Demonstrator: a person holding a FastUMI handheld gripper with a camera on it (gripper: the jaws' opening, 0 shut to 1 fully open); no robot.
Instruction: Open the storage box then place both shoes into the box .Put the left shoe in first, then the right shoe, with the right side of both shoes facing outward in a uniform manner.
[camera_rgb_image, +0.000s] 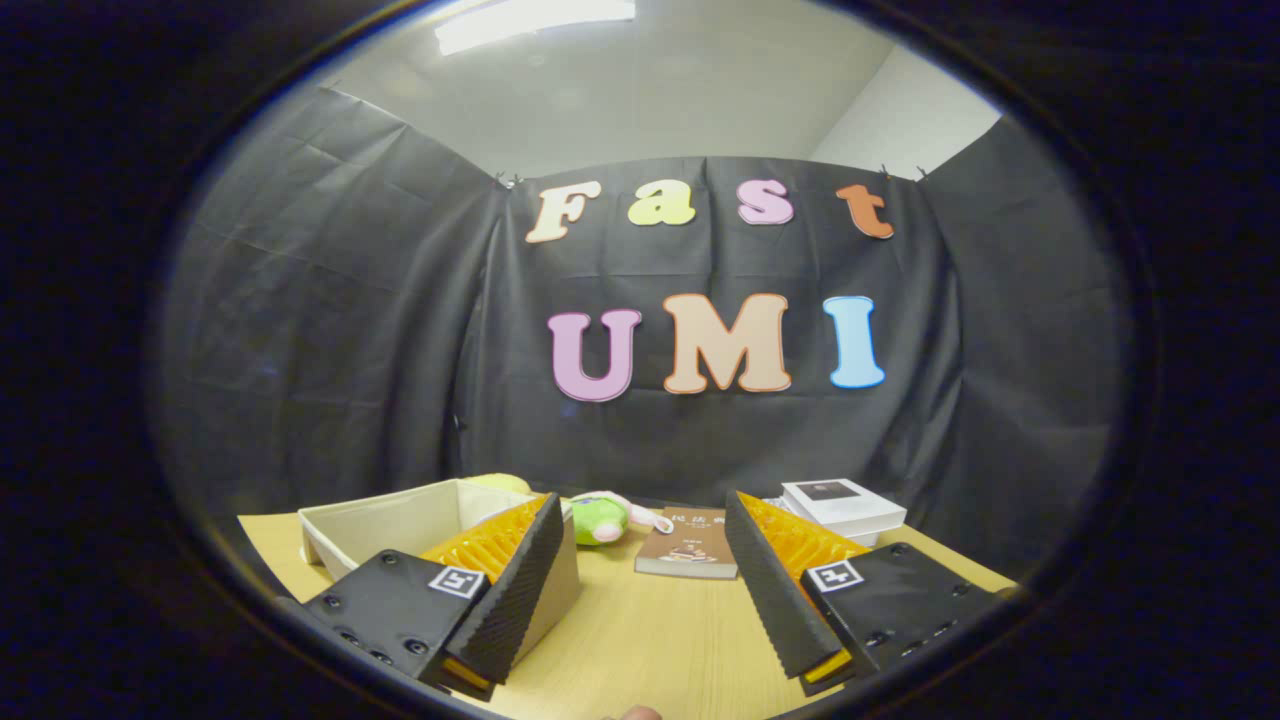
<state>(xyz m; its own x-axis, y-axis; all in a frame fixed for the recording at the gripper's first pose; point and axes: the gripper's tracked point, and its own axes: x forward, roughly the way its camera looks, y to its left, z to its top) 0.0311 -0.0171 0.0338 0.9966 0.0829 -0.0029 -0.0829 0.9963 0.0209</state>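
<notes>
Gripper view: the gripper hangs over the pale wooden table, its fingers spread wide with nothing between them; the beige fabric storage box stands just beyond the left finger, open-topped, its inside hidden; no shoe can be made out, so both placements seem left to do; a green plush toy, a brown book and a white carton lie farther on.

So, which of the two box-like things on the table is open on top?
The beige storage box behind one finger of the open claw; the white box at the far side is closed and flat.
</notes>
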